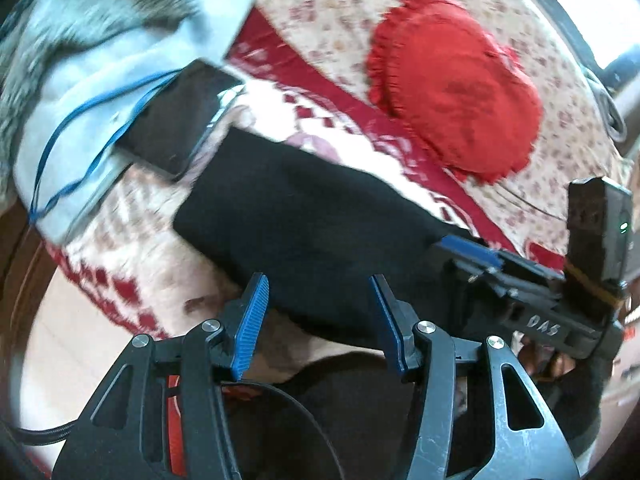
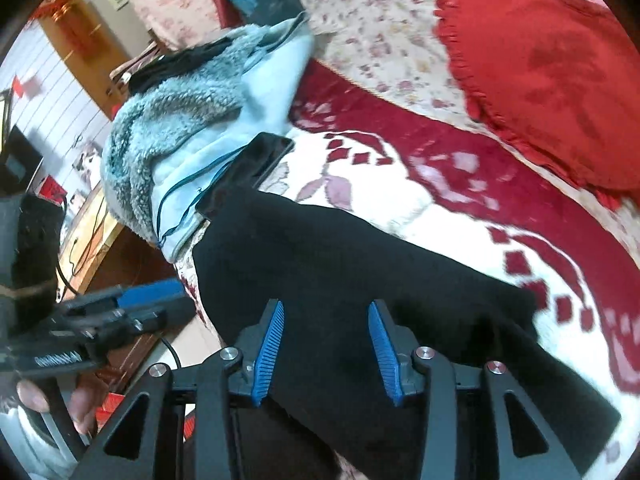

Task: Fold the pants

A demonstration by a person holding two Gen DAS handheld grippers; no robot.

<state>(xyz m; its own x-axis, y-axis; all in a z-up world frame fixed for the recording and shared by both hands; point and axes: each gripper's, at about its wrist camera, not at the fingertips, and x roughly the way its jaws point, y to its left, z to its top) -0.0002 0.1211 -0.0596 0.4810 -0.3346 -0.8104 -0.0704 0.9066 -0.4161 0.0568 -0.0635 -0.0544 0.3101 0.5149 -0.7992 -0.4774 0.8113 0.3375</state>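
Black pants (image 1: 304, 216) flat on patterned blanket (image 1: 344, 116), long axis slanting from phone (image 1: 180, 120) end down toward both grippers. Left gripper (image 1: 318, 320) and right gripper (image 2: 326, 344) both wide open, empty, over near edge; right looks nearer mid-cloth.

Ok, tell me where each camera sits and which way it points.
Left wrist: on the left hand-held gripper, open, facing the black pants on the bedspread; the right hand-held gripper shows at right.
Right wrist: on that gripper, open, over the pants; a hand shows at left.
Shared: pants, phone, red cushion.
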